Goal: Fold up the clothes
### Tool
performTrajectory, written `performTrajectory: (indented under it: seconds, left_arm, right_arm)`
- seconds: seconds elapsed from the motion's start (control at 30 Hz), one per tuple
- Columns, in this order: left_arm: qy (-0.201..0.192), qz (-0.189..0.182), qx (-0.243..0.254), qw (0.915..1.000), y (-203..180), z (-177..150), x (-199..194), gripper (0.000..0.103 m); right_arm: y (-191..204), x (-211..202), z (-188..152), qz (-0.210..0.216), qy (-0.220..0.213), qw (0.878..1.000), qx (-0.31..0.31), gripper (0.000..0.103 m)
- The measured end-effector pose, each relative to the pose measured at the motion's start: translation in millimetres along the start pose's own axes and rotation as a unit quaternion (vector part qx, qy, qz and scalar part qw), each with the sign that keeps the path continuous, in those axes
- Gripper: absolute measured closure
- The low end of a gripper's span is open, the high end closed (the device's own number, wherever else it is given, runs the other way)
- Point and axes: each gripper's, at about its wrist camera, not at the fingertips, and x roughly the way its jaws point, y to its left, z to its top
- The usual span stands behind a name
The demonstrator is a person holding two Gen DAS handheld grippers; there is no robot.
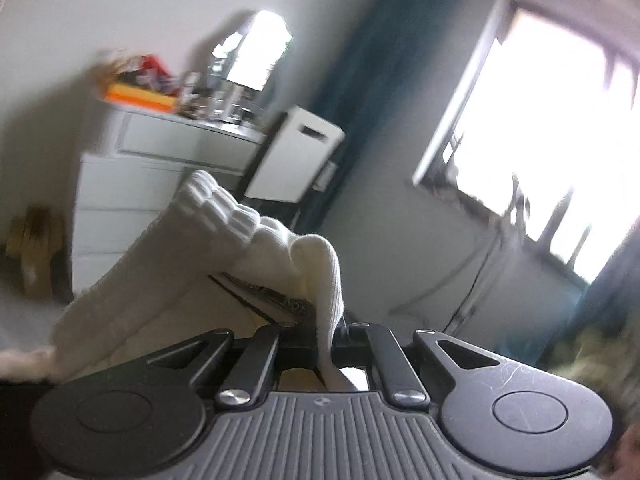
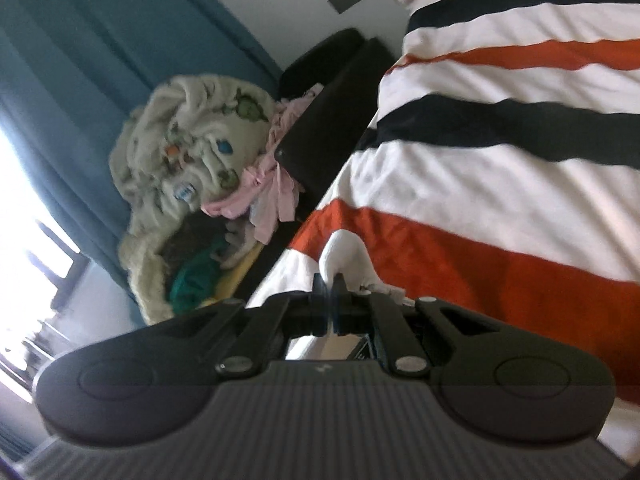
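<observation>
A cream ribbed-knit garment [image 1: 224, 216] hangs in the air in the left wrist view, its ribbed hem bunched at the top and the cloth sloping down to the left. My left gripper [image 1: 320, 326] is shut on a fold of this garment, which runs down between the fingers. In the right wrist view my right gripper [image 2: 330, 284] is shut on a small white bulge of the same kind of cloth [image 2: 342, 248], just above the striped bedspread [image 2: 500, 168]. Most of the garment is hidden below both grippers.
A white chest of drawers [image 1: 160, 160] with clutter and a lamp [image 1: 256, 52] stands behind, beside a white bin [image 1: 296, 152], a teal curtain [image 1: 368, 60] and a bright window [image 1: 540, 120]. A heap of laundry [image 2: 188, 184] lies by the dark bed frame [image 2: 328, 120].
</observation>
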Motion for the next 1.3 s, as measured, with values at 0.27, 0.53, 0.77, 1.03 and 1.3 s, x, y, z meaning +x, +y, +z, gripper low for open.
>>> performTrajectory:
  seconds: [0.27,0.53,0.77,1.03,1.3]
  left_arm:
    - [0.066,0.061,0.07,0.9934,-33,-34,78,0.096]
    - [0.137,0.009,0.096,0.9858,-15,-36,66,0.061]
    - [0.133,-0.1,0.145,0.9753,-7,-27,-36,0.035]
    - [0.129,-0.219,0.203,0.9456,-21,-52,-208,0.023]
    - [0.141,-0.28,0.248,0.9166,-12,-113,-317,0.013]
  right_arm:
    - [14,62,-29,-0.041,0.04,0.995,-0.078,0.096]
    - [13,41,-17,0.003,0.095,0.989,-0.115,0.052]
    - [28,-69,-13,0.086,0.081,0.971,-0.206,0.033]
    - [52,-223,-37,0.122,0.06,0.936,-0.325,0.033]
    - [34,-325,-74,0.192,0.056,0.916,-0.349,0.033]
